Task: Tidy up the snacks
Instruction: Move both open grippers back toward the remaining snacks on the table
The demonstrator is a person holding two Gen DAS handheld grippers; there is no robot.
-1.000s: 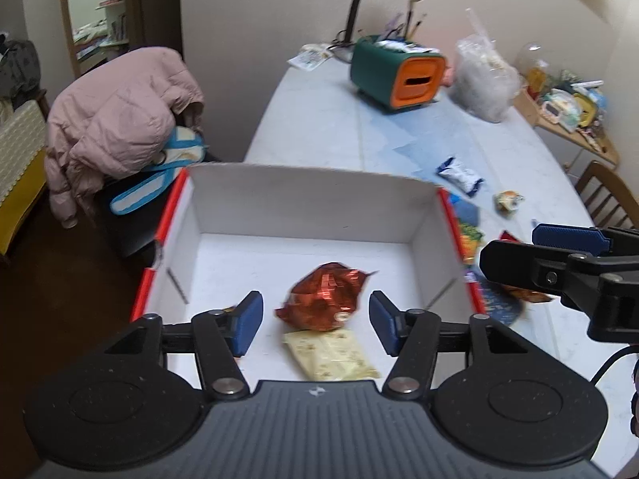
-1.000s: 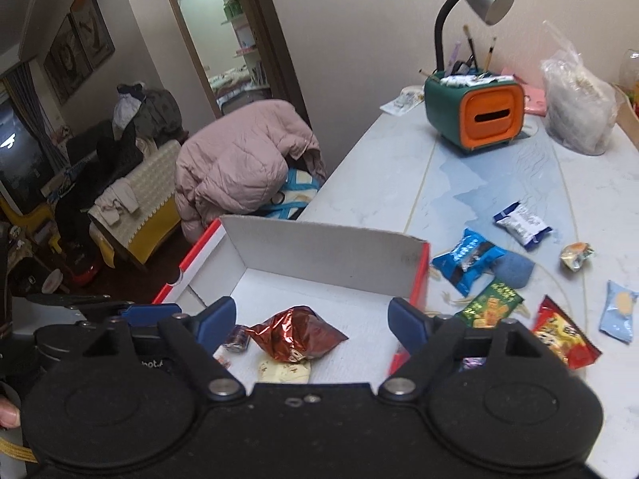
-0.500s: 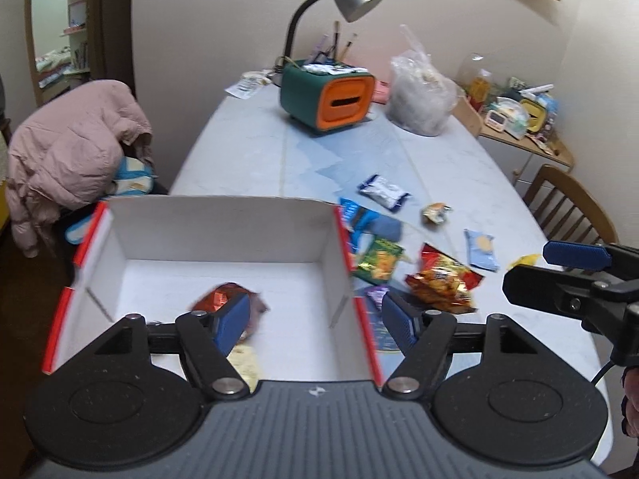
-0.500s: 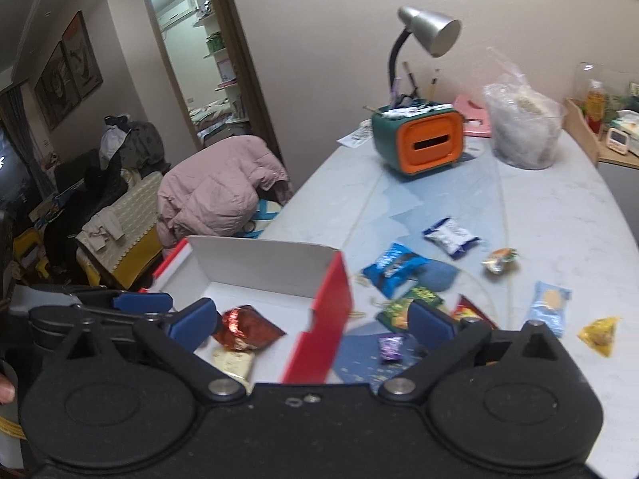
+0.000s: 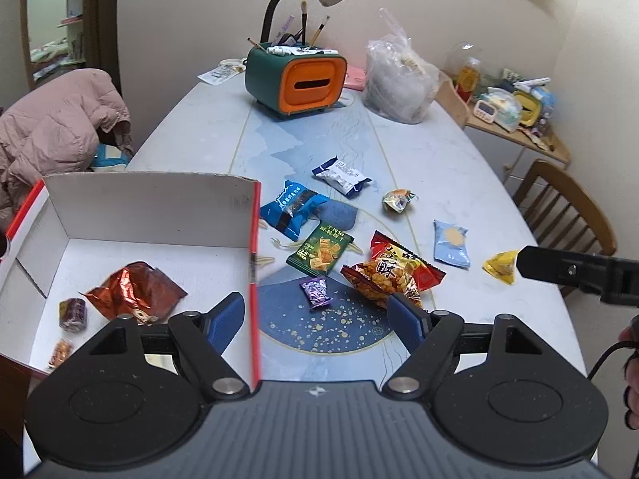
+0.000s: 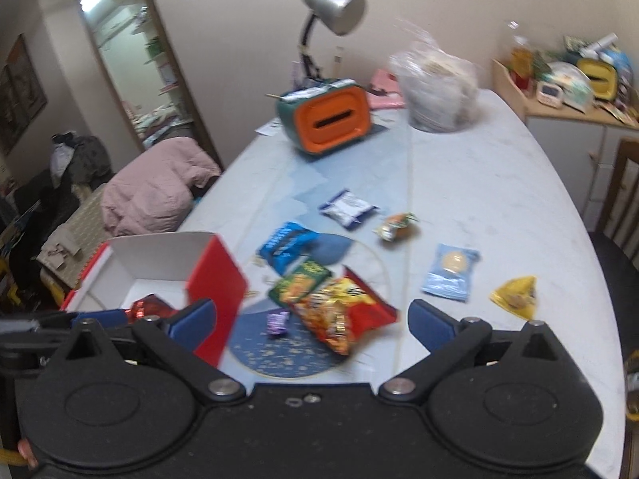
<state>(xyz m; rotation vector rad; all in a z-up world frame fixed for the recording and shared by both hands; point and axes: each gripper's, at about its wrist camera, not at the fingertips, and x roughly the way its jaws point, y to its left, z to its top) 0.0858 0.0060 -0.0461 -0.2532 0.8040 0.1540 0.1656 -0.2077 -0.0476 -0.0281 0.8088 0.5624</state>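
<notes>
Left gripper (image 5: 315, 315) angled down over the box's (image 5: 151, 207) right wall, fingers just spreading, nothing between, right gripper (image 6: 311, 323) tilted toward table snacks, fingers wide, empty.

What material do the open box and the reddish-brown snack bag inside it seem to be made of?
The box looks like matte cardboard: thin flat white walls with a red outside and folded corners. The reddish-brown bag looks like shiny metallic foil or foil-coated plastic: it is crinkled and catches bright glints. Which of the two cannot be told.

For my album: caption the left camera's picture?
Open left gripper over the box wall, loose snacks beyond.
</notes>
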